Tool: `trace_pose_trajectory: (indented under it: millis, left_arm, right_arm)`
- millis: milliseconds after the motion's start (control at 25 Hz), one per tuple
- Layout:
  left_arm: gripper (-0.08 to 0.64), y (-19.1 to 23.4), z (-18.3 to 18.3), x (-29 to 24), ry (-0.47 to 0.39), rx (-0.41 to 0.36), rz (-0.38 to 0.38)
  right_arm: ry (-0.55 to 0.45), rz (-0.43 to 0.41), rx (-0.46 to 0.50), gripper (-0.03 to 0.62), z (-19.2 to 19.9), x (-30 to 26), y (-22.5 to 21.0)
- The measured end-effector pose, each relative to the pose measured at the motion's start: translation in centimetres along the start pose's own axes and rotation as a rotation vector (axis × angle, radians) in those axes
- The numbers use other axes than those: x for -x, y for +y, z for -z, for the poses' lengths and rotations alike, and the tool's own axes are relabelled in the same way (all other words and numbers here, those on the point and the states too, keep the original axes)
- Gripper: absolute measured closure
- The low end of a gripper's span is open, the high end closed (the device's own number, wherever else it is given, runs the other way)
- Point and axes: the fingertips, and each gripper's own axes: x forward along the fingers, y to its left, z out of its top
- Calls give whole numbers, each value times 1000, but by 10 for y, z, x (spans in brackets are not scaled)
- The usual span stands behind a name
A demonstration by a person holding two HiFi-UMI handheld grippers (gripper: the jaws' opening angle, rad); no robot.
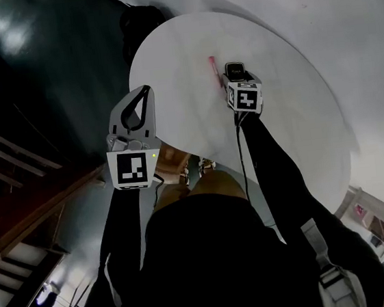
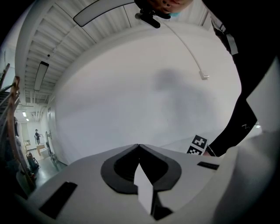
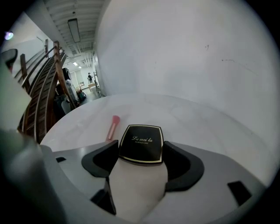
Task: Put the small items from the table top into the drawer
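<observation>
In the head view, a round white worktop (image 1: pixel 298 116) is seen from above. The left gripper (image 1: pixel 146 91) is held over the near left edge of the worktop, its jaws pressed together with nothing between them. The right gripper (image 1: pixel 235 67) is pointed down at the middle of the worktop, where a dark compact (image 1: pixel 236 71) is seen at its tips. A pink stick (image 1: pixel 212 63) lies just beside it, on its left

In the left gripper view, the jaws are seen shut tip to tip and empty, pointed at a plain white wall. The marker cube (image 2: pixel 199 145) of the right gripper is seen low at the right, under a dark sleeve (image 2: pixel 245 113)

In the right gripper view, the jaws are spread wide. A black compact with a gold edge lies flat on the worktop (image 3: pixel 197 118) between them, its sides close to both pads. The pink stick is laid on the worktop just to its left, apart from the left jaw
</observation>
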Motion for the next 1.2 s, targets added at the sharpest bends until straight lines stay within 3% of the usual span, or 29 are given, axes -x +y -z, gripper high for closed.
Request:
trace_pose_trajectory:
  millis: [280, 440, 600, 840, 1040, 1200]
  left_arm:
    - [545, -3, 0, 6, 8, -11, -18]
    - [545, -4, -4, 11, -8, -11, -26]
    - [545, -9, -15, 17, -26, -10, -37]
    - [545, -27, -33, 22, -69, -34, -52]
    - [545, -43, -32, 39, -68, -36, -80]
    - [545, -45, -30, 50, -56, -19, -129]
  right_arm:
    - [-41, -64, 97, 270, -7, 13, -3]
    - [-158, -97, 128, 270, -33, 54, 5]
    - [-287, -173, 130, 270, -70, 109, 22]
    - [-454, -284, 207, 270, -111, 192, 48]
    - [-524, -384, 263, 270, -113, 237, 74]
    - [-517, -450, 299, 270, -103, 243, 89]
